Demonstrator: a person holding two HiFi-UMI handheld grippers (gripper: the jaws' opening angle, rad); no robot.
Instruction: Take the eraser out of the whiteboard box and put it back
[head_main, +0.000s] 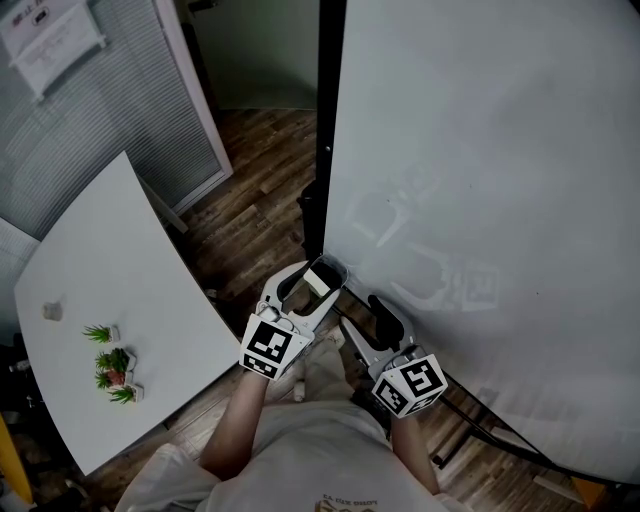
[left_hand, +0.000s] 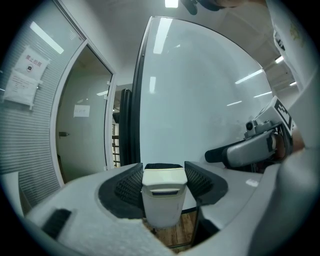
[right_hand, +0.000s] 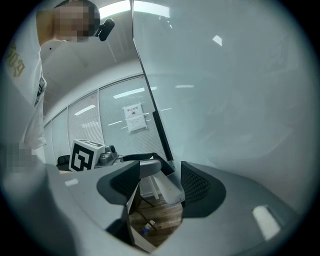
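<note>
One eraser (left_hand: 161, 195), a cream plastic block with dark felt on its far face, sits between the fingers of the left gripper (head_main: 310, 286). They press on its two long sides at a middling spread. It is at the clear box (head_main: 338, 268) on the left edge of the whiteboard (head_main: 480, 150); I cannot tell whether it is inside the box or just clear of it. It looks light, with a stiff shell and soft felt. The smooth plastic may slip, so the hard sides are the place to hold it. The right gripper (right_hand: 160, 176) is just beside, its fingers wide and empty.
</note>
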